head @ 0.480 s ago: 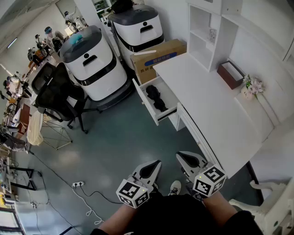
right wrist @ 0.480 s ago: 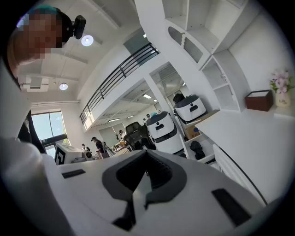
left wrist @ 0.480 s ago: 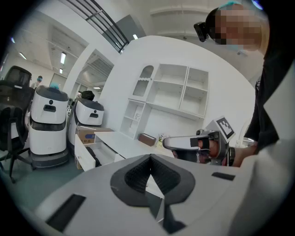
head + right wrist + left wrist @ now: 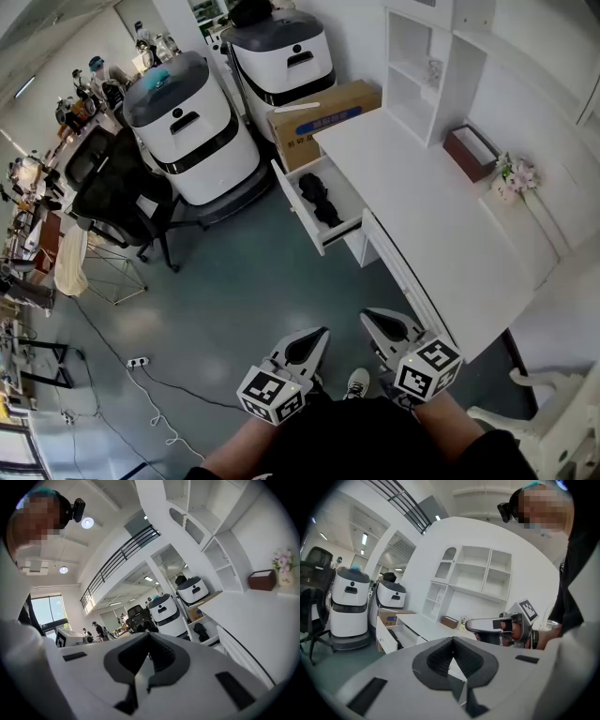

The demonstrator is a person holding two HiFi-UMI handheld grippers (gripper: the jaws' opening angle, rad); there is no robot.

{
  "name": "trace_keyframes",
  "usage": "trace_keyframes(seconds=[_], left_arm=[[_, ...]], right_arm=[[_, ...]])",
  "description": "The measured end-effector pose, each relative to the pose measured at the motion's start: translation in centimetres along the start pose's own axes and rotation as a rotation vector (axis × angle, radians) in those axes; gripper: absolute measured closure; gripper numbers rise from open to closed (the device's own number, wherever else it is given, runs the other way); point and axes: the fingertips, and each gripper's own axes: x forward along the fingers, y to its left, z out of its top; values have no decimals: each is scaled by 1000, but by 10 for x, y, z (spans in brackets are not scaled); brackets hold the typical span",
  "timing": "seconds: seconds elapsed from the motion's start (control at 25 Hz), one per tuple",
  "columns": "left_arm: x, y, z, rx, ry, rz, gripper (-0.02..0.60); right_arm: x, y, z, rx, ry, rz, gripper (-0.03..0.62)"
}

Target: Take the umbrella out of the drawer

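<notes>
Nothing is done yet. The umbrella, seemingly a dark folded bundle, lies in the open drawer at the desk's front edge, near its far corner. The left gripper and right gripper are well short of it, both pressed together and empty.

A black folded fabric umbrella lies in the white open drawer of a white desk. At twelve o'clock sits a brown cardboard box (blue label on its side). The smooth floor is blue-grey. At six o'clock, black-and-white square markers pattern the white left gripper and right gripper.
</notes>
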Motion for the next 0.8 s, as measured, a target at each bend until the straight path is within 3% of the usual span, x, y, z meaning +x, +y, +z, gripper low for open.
trace_keyframes(seconds=[0.8], left_arm=[[-23,35,8,-13,-8,21,584]], right_arm=[[32,13,-4,10,18,-15,592]])
